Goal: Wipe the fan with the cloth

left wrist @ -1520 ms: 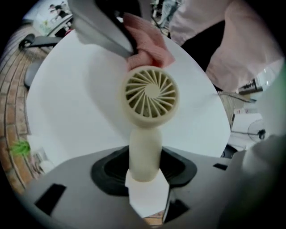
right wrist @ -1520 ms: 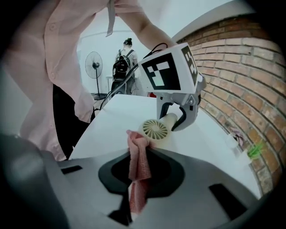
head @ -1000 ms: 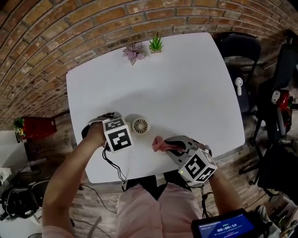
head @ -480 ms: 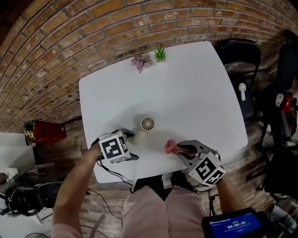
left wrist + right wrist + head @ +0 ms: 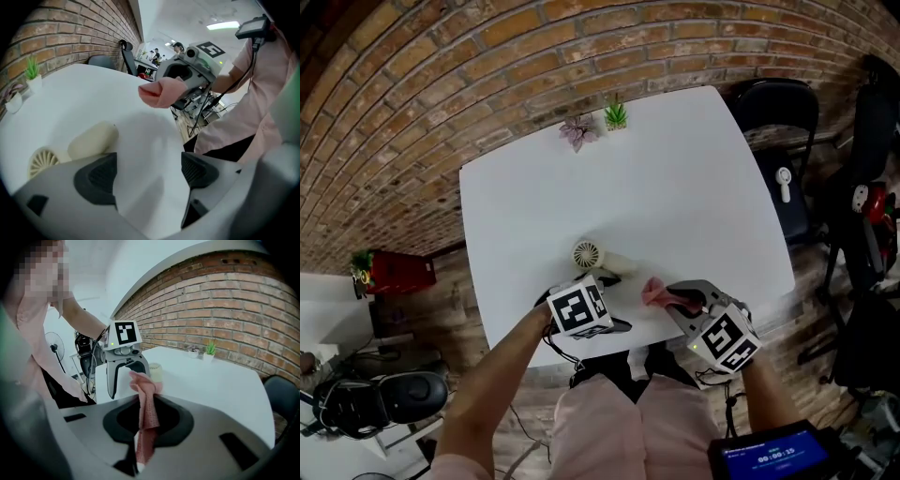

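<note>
A small cream fan lies on the white table, its handle pointing right. My left gripper hovers just in front of it near the table's front edge and faces the right gripper. Its jaws have just been opening and stand open with only bare table between them. My right gripper is shut on a pink cloth, which sticks up from its pads. The fan shows beyond the cloth, a short way to its left and not touching it.
Two small potted plants stand at the table's far edge by the brick wall. A black chair is at the right, a red box on the floor at the left. A tablet hangs at my waist.
My left gripper has swung from the fan's left side round to its near side and turned toward the cloth, with its jaws wider. The right gripper has shifted slightly with the cloth.
</note>
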A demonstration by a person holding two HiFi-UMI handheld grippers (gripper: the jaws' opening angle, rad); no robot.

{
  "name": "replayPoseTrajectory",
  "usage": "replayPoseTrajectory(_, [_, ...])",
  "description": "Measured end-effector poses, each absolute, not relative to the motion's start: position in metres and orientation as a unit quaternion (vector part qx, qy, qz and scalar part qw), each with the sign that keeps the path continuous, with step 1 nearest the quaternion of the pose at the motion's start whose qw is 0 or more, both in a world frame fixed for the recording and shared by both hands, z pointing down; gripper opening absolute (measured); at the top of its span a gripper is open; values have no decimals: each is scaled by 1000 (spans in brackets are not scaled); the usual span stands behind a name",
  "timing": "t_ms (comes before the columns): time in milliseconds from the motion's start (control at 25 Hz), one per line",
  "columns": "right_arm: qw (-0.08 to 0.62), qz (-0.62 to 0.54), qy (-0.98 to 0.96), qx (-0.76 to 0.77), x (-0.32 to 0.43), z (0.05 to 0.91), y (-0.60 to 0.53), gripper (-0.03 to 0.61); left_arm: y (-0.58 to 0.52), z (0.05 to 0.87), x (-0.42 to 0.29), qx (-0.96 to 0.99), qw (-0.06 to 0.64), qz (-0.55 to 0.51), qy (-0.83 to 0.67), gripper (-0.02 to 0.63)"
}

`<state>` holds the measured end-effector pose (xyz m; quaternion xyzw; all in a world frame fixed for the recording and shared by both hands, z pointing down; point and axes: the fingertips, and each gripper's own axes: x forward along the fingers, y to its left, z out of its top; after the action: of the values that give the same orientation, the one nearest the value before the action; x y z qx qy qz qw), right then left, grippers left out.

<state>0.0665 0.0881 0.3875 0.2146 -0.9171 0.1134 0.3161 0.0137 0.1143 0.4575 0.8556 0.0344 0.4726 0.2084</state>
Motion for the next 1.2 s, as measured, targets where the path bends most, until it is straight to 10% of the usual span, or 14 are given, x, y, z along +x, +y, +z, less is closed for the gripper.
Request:
replayPoseTrajectory(520, [317,143,-914,208,55,392,87,35,83,418,-31,871,142,470,-32,419])
replayPoseTrajectory(880, [303,344,-853,249,21,420,80,35,18,439,-53,821,-37,570,4,433])
replayPoseTrajectory(1200, [278,490,-789,247,-14,446,88,35,21,464,-44,809,-61,580,68,430])
